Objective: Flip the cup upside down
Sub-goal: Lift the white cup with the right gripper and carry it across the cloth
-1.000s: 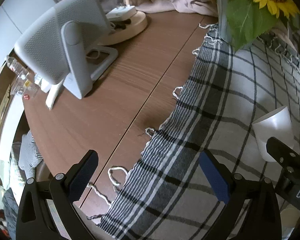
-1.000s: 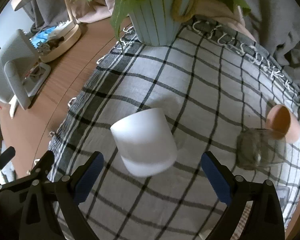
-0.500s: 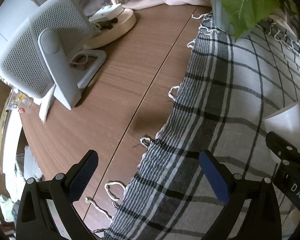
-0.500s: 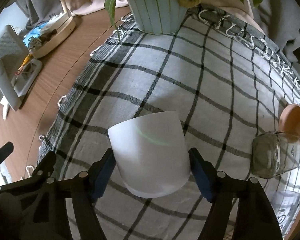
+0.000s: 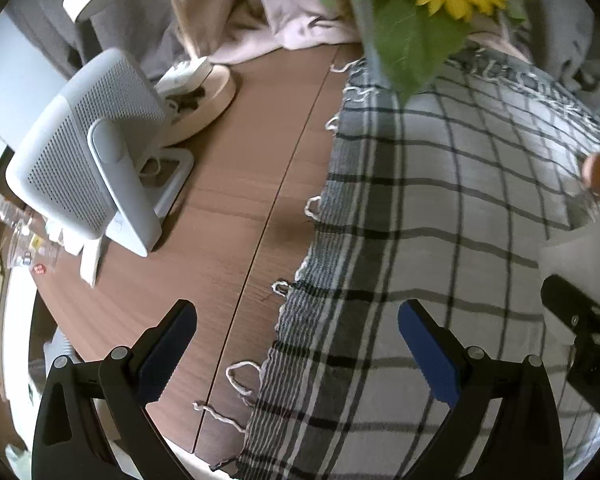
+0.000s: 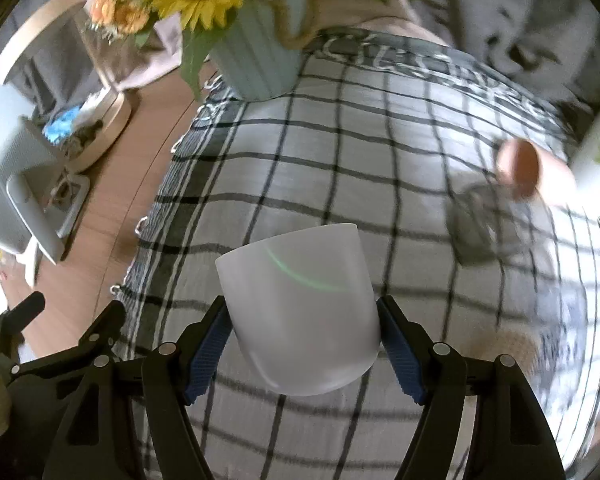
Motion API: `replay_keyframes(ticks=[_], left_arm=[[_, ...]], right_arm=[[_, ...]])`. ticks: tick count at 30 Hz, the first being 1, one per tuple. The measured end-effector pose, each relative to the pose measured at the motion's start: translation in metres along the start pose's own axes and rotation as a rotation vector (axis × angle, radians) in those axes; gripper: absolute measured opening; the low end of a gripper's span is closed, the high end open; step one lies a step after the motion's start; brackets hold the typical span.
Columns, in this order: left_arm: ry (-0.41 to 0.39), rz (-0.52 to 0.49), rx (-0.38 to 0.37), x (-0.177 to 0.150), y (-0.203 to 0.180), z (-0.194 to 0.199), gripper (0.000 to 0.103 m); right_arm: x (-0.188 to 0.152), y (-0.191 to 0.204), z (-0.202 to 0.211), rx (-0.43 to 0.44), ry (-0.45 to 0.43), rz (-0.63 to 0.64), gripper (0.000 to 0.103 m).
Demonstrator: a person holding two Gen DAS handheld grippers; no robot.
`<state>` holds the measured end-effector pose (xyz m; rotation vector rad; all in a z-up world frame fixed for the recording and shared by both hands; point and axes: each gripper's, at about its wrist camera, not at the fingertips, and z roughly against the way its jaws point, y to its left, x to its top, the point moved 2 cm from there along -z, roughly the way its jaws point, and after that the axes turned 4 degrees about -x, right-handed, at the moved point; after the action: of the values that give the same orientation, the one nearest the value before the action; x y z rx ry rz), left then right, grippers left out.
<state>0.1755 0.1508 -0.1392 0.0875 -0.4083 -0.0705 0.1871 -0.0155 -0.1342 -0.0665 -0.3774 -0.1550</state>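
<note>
My right tongs are clenched on the frosted white plastic cup, lifted above the black-and-white checked cloth near the tabletop's front edge, wide rim tilted away. By my judgement the grasp is done; turning it over and setting it down remain. My left tongs hang released, empty.

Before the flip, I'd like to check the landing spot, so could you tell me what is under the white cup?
Around the white cup, held between the right gripper fingers, only the checked cloth shows. The patch directly beneath is hidden by the cup itself.
</note>
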Motion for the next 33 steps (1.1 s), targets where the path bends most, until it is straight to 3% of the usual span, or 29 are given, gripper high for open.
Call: replay_keyframes(ticks=[13, 19, 33], left_arm=[[0.007, -0.120, -0.071, -0.026, -0.011, 0.018, 0.103], [0.003, -0.168, -0.048, -0.037, -0.013, 0.019, 0.103], [0.088, -0.202, -0.052, -0.046, -0.004, 0.000, 0.103]], right_arm=[[-0.064, -0.007, 0.026, -0.020, 0.024, -0.160, 0.073], [-0.087, -0.007, 0.023, -0.025, 0.059, -0.219, 0.073], [-0.125, -0.003, -0.001, 0.019, 0.156, -0.376, 0.073]])
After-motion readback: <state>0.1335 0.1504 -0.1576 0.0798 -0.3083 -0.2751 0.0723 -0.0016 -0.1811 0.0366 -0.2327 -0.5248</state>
